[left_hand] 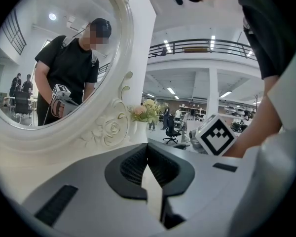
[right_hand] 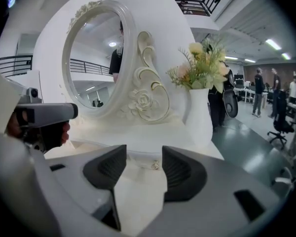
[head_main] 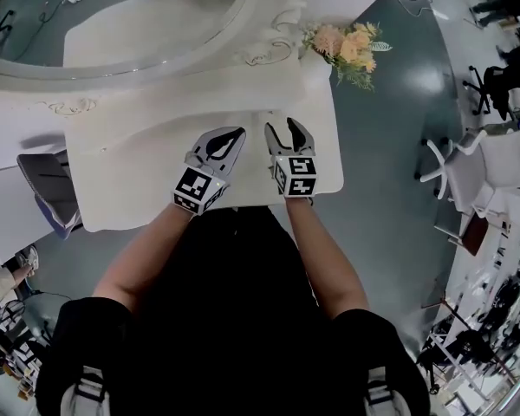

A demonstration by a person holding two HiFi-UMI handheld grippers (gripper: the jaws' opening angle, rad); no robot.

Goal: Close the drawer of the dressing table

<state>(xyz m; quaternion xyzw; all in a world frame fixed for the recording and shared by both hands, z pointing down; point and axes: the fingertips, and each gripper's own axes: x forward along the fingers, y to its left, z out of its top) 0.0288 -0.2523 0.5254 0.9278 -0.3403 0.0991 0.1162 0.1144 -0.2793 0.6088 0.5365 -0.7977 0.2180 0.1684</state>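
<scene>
Right claw (right_hand: 144,158) agape, drawer knob (right_hand: 155,165) just ahead

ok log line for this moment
left gripper shut, empty | right gripper open, small knob ahead in its gap | both over dressing table

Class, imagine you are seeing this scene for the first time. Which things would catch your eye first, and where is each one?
The large oval mirror in its carved white frame dominates the back of the white dressing table. A bunch of peach and yellow flowers stands at the table's back right corner. Two grey grippers with marker cubes hover over the tabletop: the left gripper is shut and the right gripper is open.
</scene>
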